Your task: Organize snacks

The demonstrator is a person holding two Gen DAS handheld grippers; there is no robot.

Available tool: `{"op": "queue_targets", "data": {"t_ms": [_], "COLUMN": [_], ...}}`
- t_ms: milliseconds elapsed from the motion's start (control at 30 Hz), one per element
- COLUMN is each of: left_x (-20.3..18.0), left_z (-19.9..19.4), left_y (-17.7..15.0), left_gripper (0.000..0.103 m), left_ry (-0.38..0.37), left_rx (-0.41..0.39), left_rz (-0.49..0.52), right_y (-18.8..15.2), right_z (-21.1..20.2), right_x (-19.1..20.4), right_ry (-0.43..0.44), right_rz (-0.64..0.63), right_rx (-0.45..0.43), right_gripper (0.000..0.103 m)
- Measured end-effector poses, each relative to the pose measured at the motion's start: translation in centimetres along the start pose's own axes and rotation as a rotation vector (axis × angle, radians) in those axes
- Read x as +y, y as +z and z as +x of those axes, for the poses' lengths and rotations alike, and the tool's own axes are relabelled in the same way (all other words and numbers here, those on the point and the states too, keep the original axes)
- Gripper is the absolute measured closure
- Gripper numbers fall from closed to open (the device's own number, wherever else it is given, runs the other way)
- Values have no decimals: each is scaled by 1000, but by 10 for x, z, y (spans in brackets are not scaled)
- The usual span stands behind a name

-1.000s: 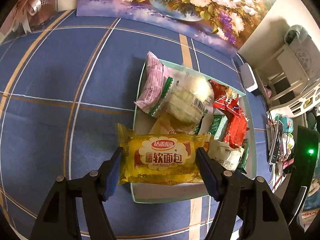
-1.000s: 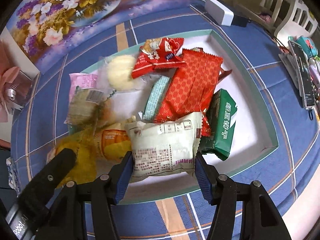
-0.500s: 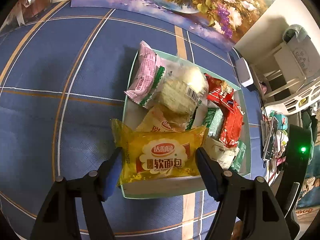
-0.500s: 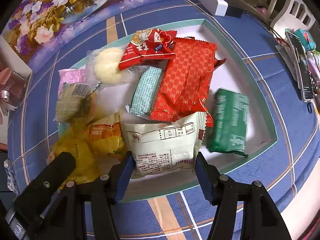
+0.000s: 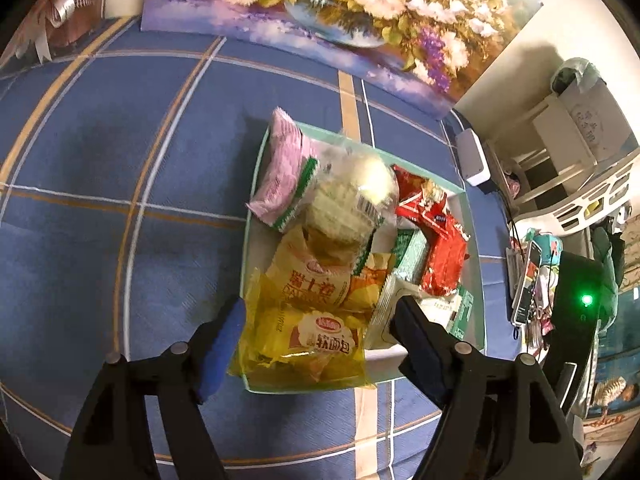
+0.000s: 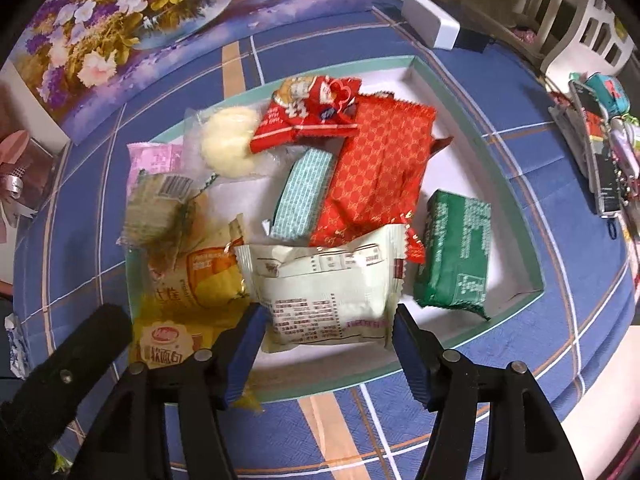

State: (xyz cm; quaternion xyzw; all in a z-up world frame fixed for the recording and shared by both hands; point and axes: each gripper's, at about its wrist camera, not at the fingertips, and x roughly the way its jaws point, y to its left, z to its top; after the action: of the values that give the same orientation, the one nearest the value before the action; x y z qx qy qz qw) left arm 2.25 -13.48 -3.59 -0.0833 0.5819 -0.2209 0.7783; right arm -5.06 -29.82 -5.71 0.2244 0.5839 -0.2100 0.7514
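Snacks fill the mint-rimmed tray (image 6: 472, 92) on the blue plaid cloth (image 5: 100, 160). Left gripper (image 5: 318, 326) is spread wide around the yellow bread packet (image 5: 312, 340), which droops over the tray's near wall, fingers apart from it. Right gripper (image 6: 326, 326) straddles the pale green packet (image 6: 324, 280), fingers just beside its edges; whether they pinch it, I cannot tell. Green pack (image 6: 456, 252) and red packets (image 6: 380, 160) lie inside.
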Motion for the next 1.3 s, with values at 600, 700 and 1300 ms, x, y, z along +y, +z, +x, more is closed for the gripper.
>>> {"op": "queue_targets", "data": {"t_ms": [600,700,1300], "left_x": [44,44,63], "left_z": [-37,-41,-81], "left_y": [12,10,-37], "left_gripper": [0,0,0], "left_ry": [448,497,593], "left_rx": [-198,-206,-172], "left_rz": [48,62,38], "right_y": [2,-3,-54], "right_z": [-29,-39,-80], "right_x": [32,37,56], "right_ry": [28,38,38], "right_rz": [-91,-102,-192], "right_rx": [-133,-163,-213], "right_gripper": [0,0,0]}}
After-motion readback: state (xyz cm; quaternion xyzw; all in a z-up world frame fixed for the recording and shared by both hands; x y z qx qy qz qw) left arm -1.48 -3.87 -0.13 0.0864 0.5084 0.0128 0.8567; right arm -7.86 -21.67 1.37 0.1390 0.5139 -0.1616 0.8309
